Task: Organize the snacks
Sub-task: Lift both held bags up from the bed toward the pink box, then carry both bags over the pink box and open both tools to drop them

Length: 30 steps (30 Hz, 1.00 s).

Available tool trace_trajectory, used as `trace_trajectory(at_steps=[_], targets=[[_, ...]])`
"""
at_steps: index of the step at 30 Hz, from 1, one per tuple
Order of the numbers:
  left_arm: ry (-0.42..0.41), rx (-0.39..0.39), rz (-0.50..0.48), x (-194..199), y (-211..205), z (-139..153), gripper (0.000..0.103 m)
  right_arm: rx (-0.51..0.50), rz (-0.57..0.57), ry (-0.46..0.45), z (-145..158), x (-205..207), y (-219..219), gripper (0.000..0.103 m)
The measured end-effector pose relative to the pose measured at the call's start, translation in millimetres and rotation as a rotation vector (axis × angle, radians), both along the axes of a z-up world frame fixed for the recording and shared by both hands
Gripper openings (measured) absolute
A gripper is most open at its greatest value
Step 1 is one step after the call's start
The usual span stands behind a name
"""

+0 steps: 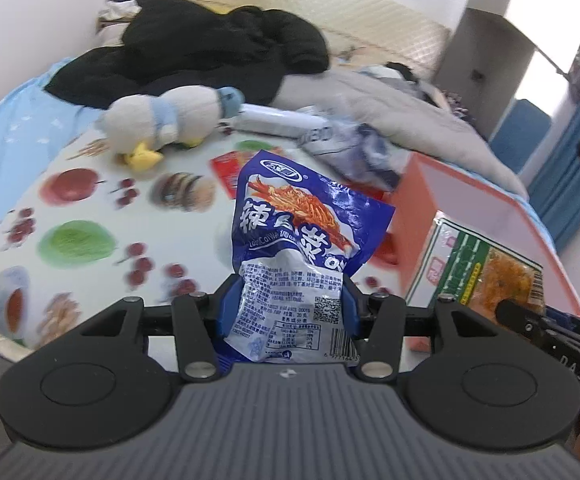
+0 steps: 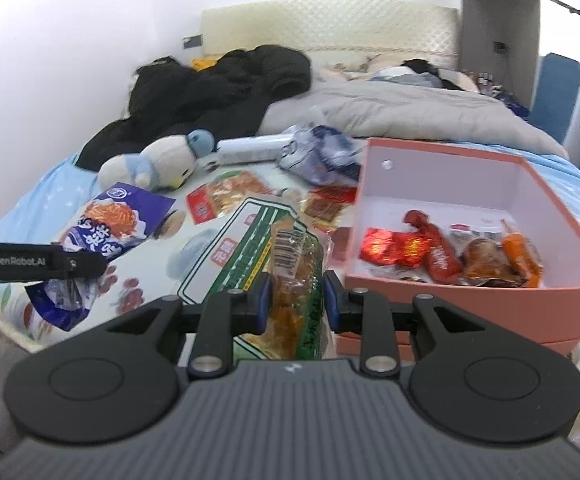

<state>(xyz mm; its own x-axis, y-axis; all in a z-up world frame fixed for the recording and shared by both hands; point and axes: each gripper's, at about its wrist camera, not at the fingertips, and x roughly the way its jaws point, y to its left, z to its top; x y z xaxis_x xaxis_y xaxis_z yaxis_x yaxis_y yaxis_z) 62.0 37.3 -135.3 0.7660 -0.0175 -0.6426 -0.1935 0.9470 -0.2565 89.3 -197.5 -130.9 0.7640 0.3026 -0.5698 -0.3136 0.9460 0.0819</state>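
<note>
My left gripper [image 1: 288,300] is shut on a blue and white snack bag [image 1: 298,240], held up above the fruit-print cloth [image 1: 70,216]. The same blue bag [image 2: 110,224] shows at the left of the right wrist view, under the left gripper's finger [image 2: 42,266]. My right gripper [image 2: 296,300] is shut on a green and white snack pack [image 2: 266,248] with orange filling. That green pack [image 1: 478,268] appears at the right of the left wrist view, in front of the pink box [image 1: 486,204]. The pink box [image 2: 530,184] holds several red and orange snacks [image 2: 442,252].
Red snack packets [image 2: 226,196] lie on the cloth beyond the held packs. A plush penguin [image 2: 158,164], a white bottle [image 2: 250,150], a crumpled blue-white bag [image 2: 322,152], black clothing [image 2: 218,92] and a grey quilt [image 2: 410,112] lie on the bed behind.
</note>
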Motion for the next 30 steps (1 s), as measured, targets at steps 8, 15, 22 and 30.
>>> trace_trajectory(at_steps=[8, 15, 22, 30], targets=[[-0.030, -0.041, -0.157, 22, -53, 13, 0.056, 0.021, -0.114, -0.025, 13, -7, -41, 0.030], [-0.040, -0.046, -0.291, 59, -105, 17, 0.056, 0.035, -0.214, -0.032, 17, -4, -80, 0.030], [-0.031, -0.032, -0.390, 120, -148, 12, 0.056, 0.043, -0.276, -0.028, 14, 30, -112, 0.030], [0.029, -0.031, -0.432, 203, -176, -6, 0.056, 0.041, -0.316, -0.004, 2, 94, -140, 0.030]])
